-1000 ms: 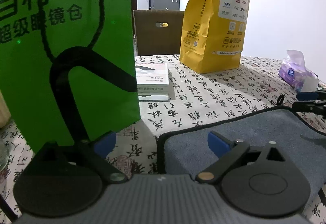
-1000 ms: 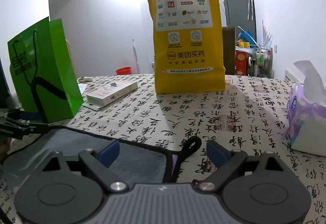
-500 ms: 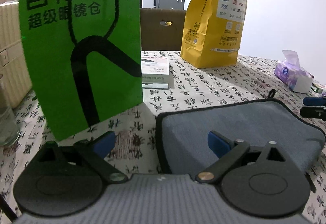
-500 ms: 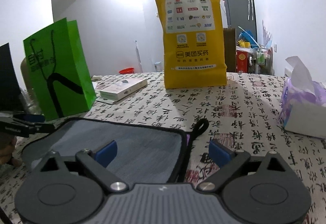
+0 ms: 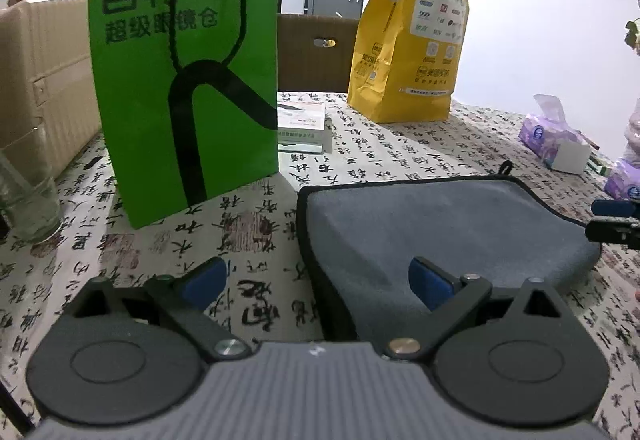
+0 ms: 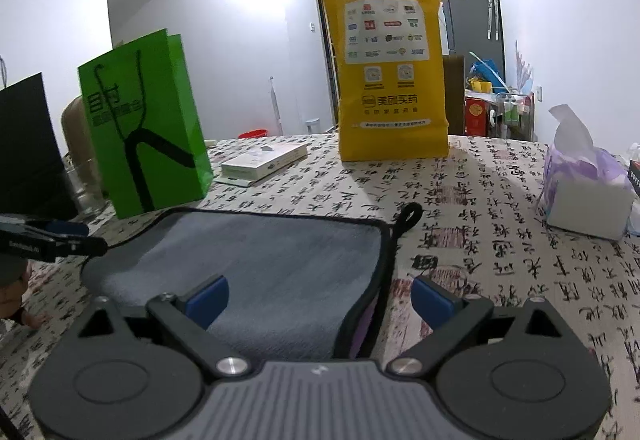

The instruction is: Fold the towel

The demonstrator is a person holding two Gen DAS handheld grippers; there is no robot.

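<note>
the grey towel (image 5: 440,224) with black edging lies folded on the calligraphy-print tablecloth (image 5: 400,156), its hanging loop (image 6: 408,218) poking out at the far corner. the left gripper (image 5: 316,280) hangs with its blue-padded jaws spread wide and holding nothing, the towel's near left corner between them at about 1 o'clock from its body. the right gripper (image 6: 320,294) is likewise wide open and empty, straddling the towel's right edge, where a purple underside shows. a green paper bag (image 5: 184,68) stands at 11 o'clock from the left gripper, a yellow bag (image 6: 392,64) at 12 o'clock from the right, a tissue pack (image 6: 580,188) at 2 o'clock.
</note>
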